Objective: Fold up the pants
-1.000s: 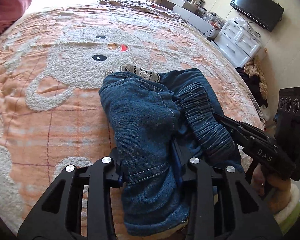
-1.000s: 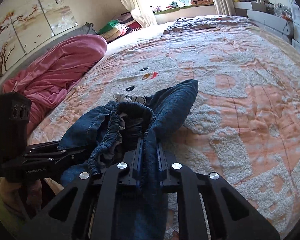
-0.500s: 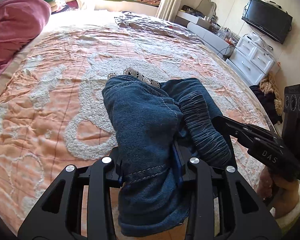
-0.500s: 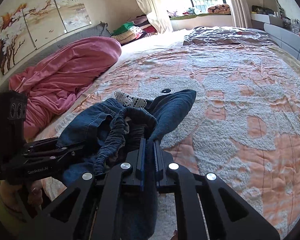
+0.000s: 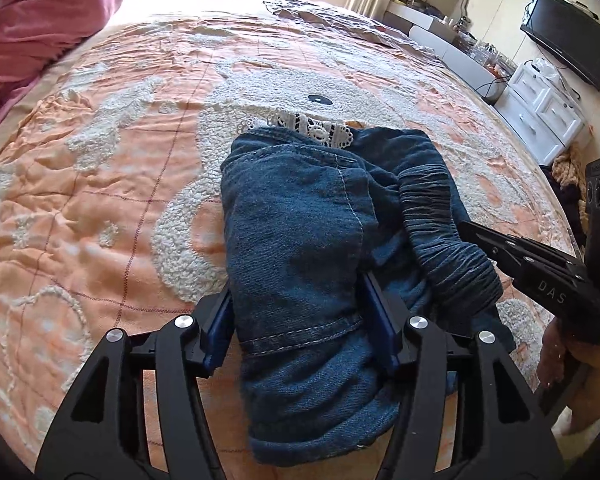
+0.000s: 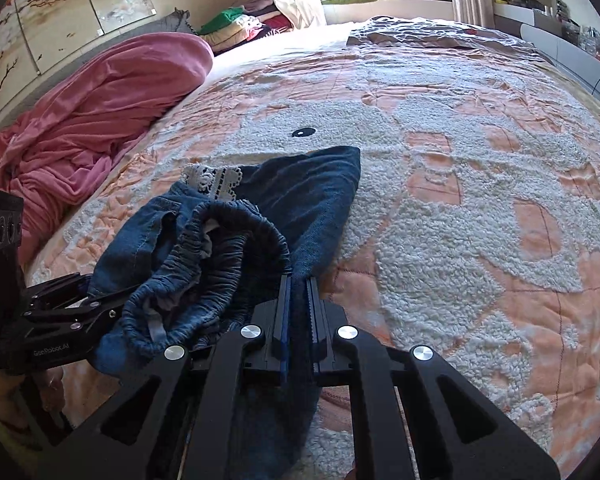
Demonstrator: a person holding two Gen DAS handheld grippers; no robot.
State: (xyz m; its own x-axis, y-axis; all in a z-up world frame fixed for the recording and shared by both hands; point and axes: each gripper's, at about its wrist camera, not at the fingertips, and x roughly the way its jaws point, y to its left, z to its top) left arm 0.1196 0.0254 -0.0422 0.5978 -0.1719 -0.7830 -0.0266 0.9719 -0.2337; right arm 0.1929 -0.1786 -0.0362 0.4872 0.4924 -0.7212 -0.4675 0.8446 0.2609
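Note:
The blue denim pants [image 5: 300, 240] lie bunched in a folded bundle on the orange bedspread [image 5: 120, 184], white lace trim [image 5: 312, 128] at the far end. The gathered elastic waistband [image 5: 440, 232] is on the right. My left gripper [image 5: 298, 312] straddles the near end of the bundle. Its jaws are opening and the denim lies loose between the pads. My right gripper [image 6: 298, 284] is shut on a thin fold of the pants [image 6: 300, 200] beside the waistband [image 6: 228, 248]. Each gripper shows in the other's view, the right gripper [image 5: 520, 256] and the left gripper [image 6: 60, 304].
A crumpled pink blanket [image 6: 100, 100] is heaped along the bed's left side. A grey quilt [image 6: 440, 32] lies at the far end by the window. White drawers [image 5: 548, 116] and a TV [image 5: 568, 44] stand past the right edge. The bedspread [image 6: 480, 200] continues rightwards.
Both grippers have carried the pants across the bed toward the pink blanket side and slightly down. The left jaws have widened around the denim. The right jaws stay shut.

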